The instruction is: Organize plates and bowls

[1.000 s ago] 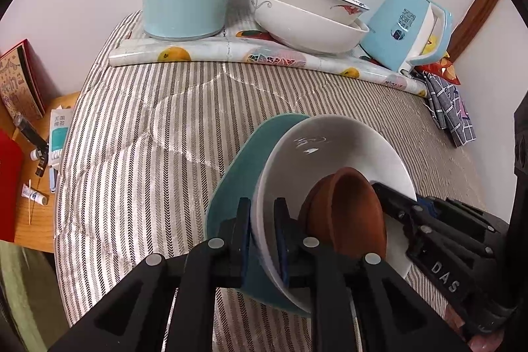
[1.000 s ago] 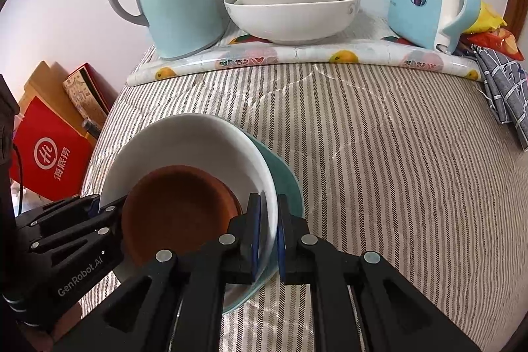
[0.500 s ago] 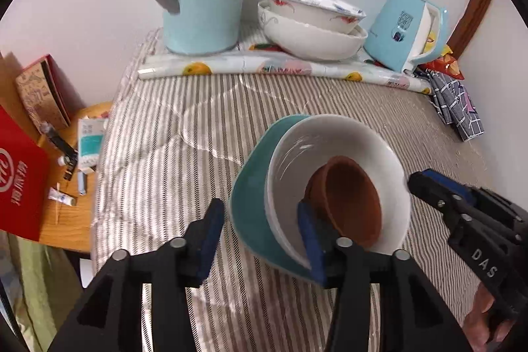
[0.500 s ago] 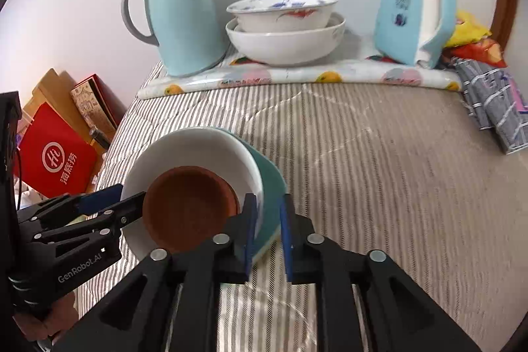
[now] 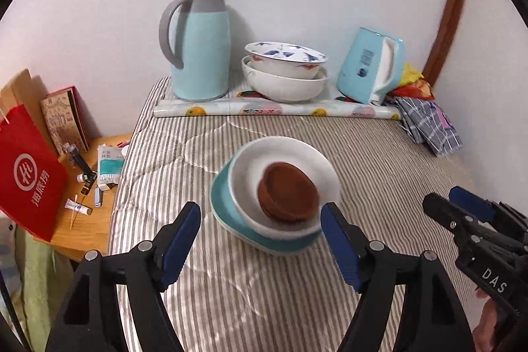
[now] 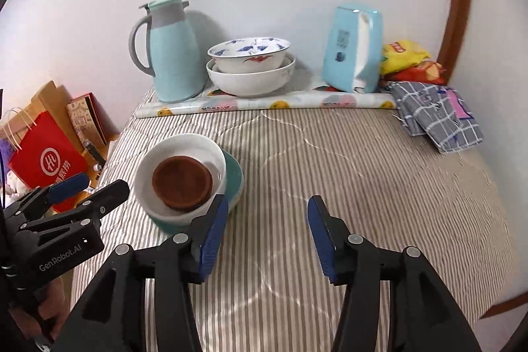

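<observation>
Looking from the left wrist, the near rim of the teal plate (image 5: 231, 220) is a little blurred, and most of this plate is covered by the white bowl (image 5: 283, 154) that sits in it. Inside the white bowl lies the brown bowl (image 5: 287, 190), tilted. This stack rests on the striped cover (image 5: 198, 286) toward its left edge. At the far edge, on a fruit-print mat (image 5: 280, 111), a painted bowl (image 5: 285, 56) is nested in a plain white bowl (image 5: 283, 84), between the thermos jug (image 5: 201, 45) and the blue kettle (image 5: 369, 68). The left gripper (image 5: 260, 240) has its jaws wide apart and holds nothing; the stack is just beyond its fingertips. The right gripper (image 6: 267, 226) is also wide and empty, with the stack touching nothing, just left of its left finger.
</observation>
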`<action>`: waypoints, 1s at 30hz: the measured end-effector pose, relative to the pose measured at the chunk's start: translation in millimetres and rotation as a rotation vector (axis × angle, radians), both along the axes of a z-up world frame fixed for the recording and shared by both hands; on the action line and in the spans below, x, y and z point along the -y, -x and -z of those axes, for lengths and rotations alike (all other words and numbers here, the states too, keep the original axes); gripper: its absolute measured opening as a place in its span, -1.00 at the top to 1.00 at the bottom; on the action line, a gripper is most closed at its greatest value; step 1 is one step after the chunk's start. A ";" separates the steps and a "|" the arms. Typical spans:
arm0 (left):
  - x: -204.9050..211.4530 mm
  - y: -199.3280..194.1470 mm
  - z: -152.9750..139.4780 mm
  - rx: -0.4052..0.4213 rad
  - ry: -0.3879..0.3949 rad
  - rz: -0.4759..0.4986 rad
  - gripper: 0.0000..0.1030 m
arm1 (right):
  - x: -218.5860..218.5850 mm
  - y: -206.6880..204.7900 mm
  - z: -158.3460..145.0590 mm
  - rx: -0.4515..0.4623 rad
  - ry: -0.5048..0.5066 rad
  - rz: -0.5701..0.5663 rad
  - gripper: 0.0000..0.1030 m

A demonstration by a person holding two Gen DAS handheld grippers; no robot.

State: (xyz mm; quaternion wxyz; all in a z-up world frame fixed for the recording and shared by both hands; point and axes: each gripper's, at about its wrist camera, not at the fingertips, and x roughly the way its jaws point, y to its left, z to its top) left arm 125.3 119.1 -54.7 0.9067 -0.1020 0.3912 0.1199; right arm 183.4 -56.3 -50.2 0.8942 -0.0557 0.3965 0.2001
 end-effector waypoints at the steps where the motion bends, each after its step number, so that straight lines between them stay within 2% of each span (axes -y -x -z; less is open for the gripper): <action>1: 5.4 3.9 -1.7 -0.002 -0.012 0.006 -0.46 | 4.0 5.7 -1.2 -0.001 -0.008 -0.001 0.02; 4: 20.7 16.1 -6.7 -0.008 -0.027 0.021 -0.48 | 14.6 22.3 -5.0 0.003 -0.027 0.005 0.02; 6: 30.4 26.6 -11.8 0.009 -0.030 0.029 -0.48 | 21.0 33.2 -6.6 0.006 -0.044 0.011 -0.06; 11: 48.4 52.3 -21.6 0.041 -0.019 0.030 -0.48 | 36.9 59.2 -14.5 0.037 -0.073 0.020 -0.55; 12: 51.0 56.6 -23.0 0.046 -0.017 0.032 -0.48 | 40.4 64.3 -16.2 0.042 -0.071 0.029 -0.59; 20: 73.2 88.2 -33.3 0.079 -0.050 0.034 -0.55 | 62.7 97.2 -27.2 0.099 -0.065 0.050 -0.76; 23: 76.5 97.1 -37.4 0.093 -0.054 0.025 -0.67 | 70.1 106.2 -29.2 0.118 -0.067 0.055 -0.80; 30: 85.7 109.4 -43.8 0.114 -0.077 0.028 -0.69 | 83.1 118.1 -30.2 0.126 -0.070 0.072 -0.83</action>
